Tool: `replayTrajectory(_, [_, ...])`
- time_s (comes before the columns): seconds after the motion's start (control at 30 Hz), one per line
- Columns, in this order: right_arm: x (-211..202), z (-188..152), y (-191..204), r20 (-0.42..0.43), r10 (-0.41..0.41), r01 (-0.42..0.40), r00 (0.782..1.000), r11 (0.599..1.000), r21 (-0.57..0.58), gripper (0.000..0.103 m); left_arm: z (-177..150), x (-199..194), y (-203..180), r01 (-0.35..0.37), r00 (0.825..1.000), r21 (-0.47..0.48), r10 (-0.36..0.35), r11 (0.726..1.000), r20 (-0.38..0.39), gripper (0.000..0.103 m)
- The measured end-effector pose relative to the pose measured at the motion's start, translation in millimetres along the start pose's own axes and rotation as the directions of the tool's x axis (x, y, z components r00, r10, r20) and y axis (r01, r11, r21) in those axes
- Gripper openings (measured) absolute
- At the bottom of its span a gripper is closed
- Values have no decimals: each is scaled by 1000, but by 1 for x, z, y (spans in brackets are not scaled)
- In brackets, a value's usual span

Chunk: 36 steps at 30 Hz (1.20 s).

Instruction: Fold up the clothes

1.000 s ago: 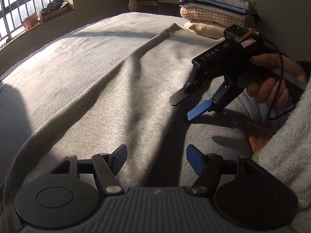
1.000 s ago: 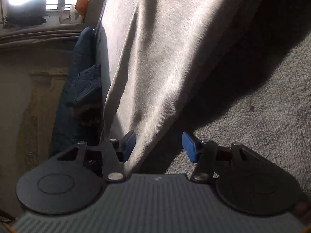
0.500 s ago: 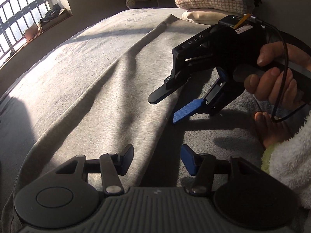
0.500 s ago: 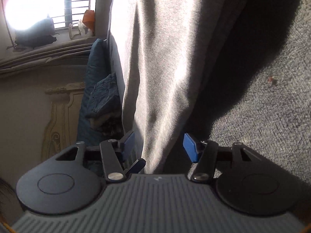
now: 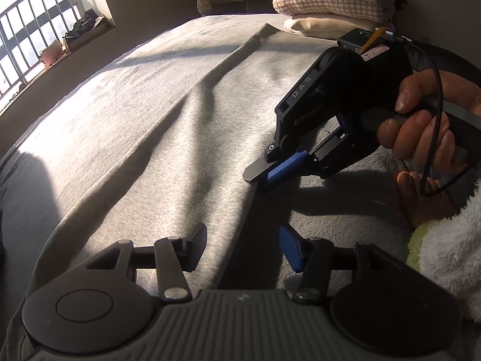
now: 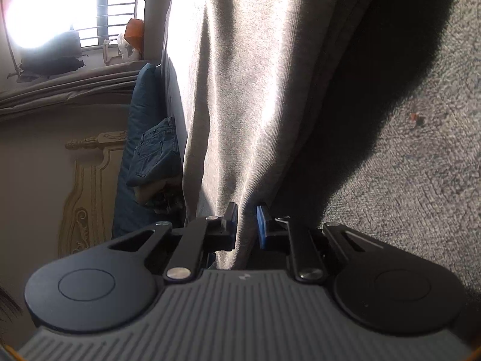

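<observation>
A light grey knit garment [image 5: 156, 138] lies spread over a darker grey fleece bedcover [image 5: 345, 210], its right-hand edge running from six o'clock up toward one o'clock in the left wrist view. The left gripper [image 5: 243, 245] hangs at six o'clock with its jaws about half open, that edge lying between them with the pads not pressing. At three o'clock the right gripper [image 5: 267, 173], held in a person's hand [image 5: 421, 126], is closing its jaws on the same edge; its own camera shows a pinched fold of cloth [image 6: 245, 225] between the blue pads. A second ago those jaws stood wide apart above the fabric. Two grippers, one garment, and one stack of folded clothes [image 5: 330, 0] at one o'clock.
</observation>
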State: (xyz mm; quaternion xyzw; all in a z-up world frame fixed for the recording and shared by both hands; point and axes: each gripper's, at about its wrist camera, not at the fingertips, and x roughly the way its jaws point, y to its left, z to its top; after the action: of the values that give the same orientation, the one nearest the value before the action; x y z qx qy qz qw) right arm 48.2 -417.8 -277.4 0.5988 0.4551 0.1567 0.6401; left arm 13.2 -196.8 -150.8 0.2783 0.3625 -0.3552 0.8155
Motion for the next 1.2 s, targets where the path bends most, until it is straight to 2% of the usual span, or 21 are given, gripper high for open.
replayTrajectory(0.07, [2, -1, -2, 6, 1, -1, 1000, 1000, 6, 12, -1, -1, 1, -4, 1000, -7, 4, 1000, 5, 56])
replayTrajectory(0.17, [-2, -1, 3, 22, 35, -34, 999, 998, -45, 4, -2, -2, 3, -6, 1000, -14, 6, 1000, 13, 56])
replayTrajectory(0.27, [-4, 1, 8, 29, 59, -57, 998, 996, -75, 2, -2, 1, 5, -12, 1000, -17, 12, 1000, 10, 56])
replayTrajectory(0.6, [-11, 4, 3, 13, 88, -87, 996, 994, -61, 1, 8, 15, 8, -34, 999, -13, 35, 999, 24, 56])
replayTrajectory(0.73, [-9, 6, 3, 9, 103, -102, 995, 993, -60, 1, 10, 25, 3, -37, 999, 29, 36, 999, 23, 55])
replayTrajectory(0.83, [-6, 8, 9, 7, 118, -117, 993, 990, -82, 1, 17, 38, 1, -57, 998, 60, 55, 997, 32, 46])
replayTrajectory(0.97, [-4, 10, 17, 8, 138, -136, 990, 983, -124, 1, 26, 51, 0, -73, 997, 65, 71, 995, 37, 11])
replayTrajectory(1.0, [-5, 10, 19, 8, 138, -136, 990, 980, -142, 2, 28, 52, 1, -80, 996, 61, 77, 995, 49, 7])
replayTrajectory(1.1, [-13, 9, 25, 10, 136, -130, 991, 965, -229, 5, 31, 49, 6, -72, 995, 18, 70, 997, 76, 5])
replayTrajectory(1.2, [-25, 5, 38, 19, 101, -86, 995, 918, -386, 5, 31, 44, 13, -57, 994, -32, 60, 998, 89, 5])
